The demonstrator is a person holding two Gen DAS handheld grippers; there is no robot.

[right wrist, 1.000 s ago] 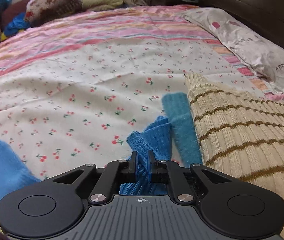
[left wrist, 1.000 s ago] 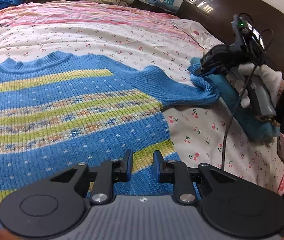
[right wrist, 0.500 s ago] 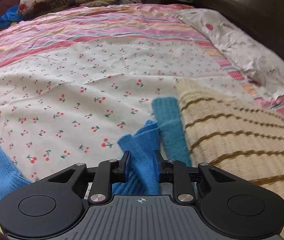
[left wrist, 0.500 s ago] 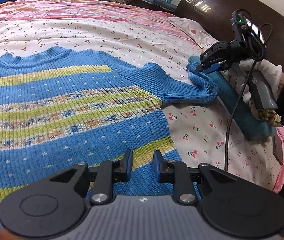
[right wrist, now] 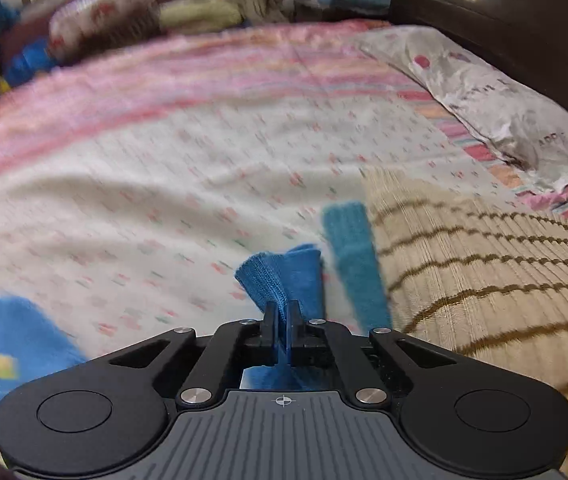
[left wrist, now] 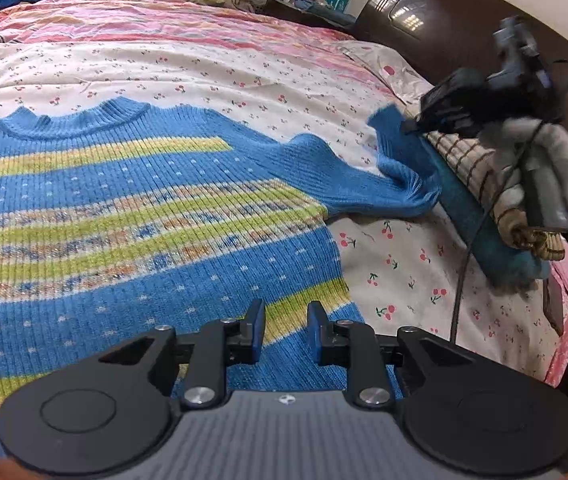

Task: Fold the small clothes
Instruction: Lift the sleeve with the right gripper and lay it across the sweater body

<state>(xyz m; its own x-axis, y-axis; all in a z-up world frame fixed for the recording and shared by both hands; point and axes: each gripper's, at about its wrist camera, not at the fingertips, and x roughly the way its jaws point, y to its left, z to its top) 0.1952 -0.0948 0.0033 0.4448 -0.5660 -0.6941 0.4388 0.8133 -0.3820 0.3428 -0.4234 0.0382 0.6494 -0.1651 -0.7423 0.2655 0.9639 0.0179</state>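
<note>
1. A ribbed blue sweater (left wrist: 132,216) lies flat on the bed (left wrist: 244,64), chest up, banded in yellow-green with small white flecks.
2. The right gripper (right wrist: 283,312) has its jaws pressed together on the sleeve cuff (right wrist: 280,276), a thick ribbed knit fanning out past the fingertips and lifted clear of the sheet.
3. From the left wrist view, that sleeve (left wrist: 356,188) runs right from the shoulder, bunches into a fold, then rises to the cuff.
4. The left gripper (left wrist: 282,324) hangs over the sweater's near right hem with jaws spread a little, nothing between them.
5. The bed's thin cotton sheet is cherry-printed and lightly creased, and lies wide and bare on the far side of the sweater.
6. Just right of the cuff lies a fuzzy teal cloth (right wrist: 352,256), and beside that a cream ribbed knit with brown stripes (right wrist: 484,280).
7. A dark glossy headboard (left wrist: 444,28) bounds the right side.
</note>
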